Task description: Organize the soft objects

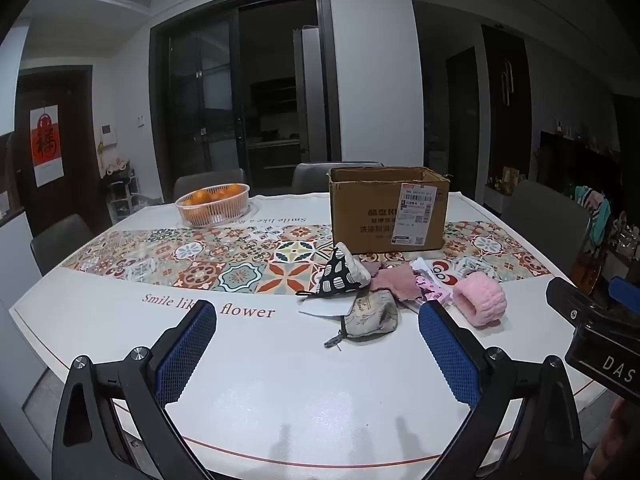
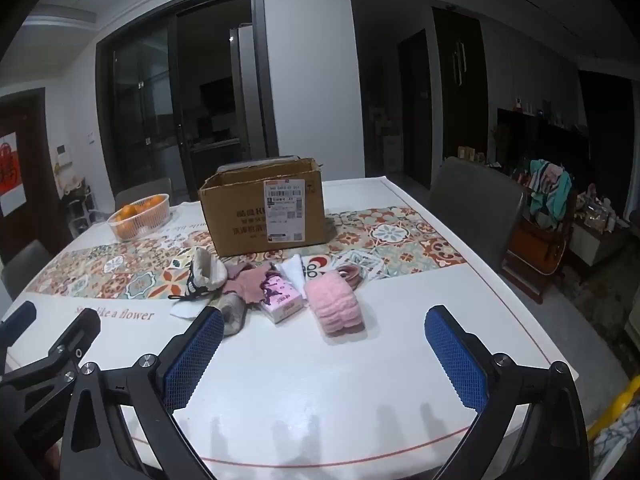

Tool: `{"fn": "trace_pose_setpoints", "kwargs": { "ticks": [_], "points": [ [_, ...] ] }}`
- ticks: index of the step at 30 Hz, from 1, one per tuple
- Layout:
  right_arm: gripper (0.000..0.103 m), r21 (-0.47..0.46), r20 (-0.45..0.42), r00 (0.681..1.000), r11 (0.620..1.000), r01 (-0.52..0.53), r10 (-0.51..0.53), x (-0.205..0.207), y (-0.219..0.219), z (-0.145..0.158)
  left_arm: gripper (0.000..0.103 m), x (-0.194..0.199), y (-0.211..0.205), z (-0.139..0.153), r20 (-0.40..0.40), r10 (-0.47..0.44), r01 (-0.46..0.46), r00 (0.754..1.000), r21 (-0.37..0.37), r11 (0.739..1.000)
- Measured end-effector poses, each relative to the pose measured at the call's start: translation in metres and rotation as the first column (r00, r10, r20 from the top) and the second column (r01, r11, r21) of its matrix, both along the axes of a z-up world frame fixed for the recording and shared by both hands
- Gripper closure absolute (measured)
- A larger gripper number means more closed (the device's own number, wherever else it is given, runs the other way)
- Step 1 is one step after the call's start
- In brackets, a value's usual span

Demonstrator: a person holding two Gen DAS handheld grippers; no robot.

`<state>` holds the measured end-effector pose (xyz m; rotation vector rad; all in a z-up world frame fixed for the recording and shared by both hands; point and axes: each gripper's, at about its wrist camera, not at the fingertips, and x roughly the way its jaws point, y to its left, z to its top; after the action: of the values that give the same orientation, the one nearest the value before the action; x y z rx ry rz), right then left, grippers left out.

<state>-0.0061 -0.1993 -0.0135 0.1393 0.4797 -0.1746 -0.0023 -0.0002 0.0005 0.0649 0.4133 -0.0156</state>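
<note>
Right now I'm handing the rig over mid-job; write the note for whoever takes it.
Left gripper: open, empty, hovering over the near table edge.
Right gripper: open, empty, likewise short of the pile.
The soft things lie in a loose pile in front of the cardboard box: black-and-white patterned pouch, grey zip pouch, pink cloth, tissue pack, fluffy pink band, pink cord behind it.
Done: nothing visibly; the box's inside is hidden from both views.
Left: every item, presumably into the box. The band is nearest the right gripper.
</note>
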Motion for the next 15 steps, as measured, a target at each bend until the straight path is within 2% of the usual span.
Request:
{"fn": "trace_pose_setpoints", "kwargs": {
  "ticks": [15],
  "points": [
    [0.001, -0.012, -0.004, 1.000, 1.000, -0.004, 0.004, -0.0009, 0.0035, -0.0007, 0.000, -0.0012, 0.0026, 0.0028, 0.007, 0.011, -0.011, 1.000, 0.002, 1.000]
  ]
}}
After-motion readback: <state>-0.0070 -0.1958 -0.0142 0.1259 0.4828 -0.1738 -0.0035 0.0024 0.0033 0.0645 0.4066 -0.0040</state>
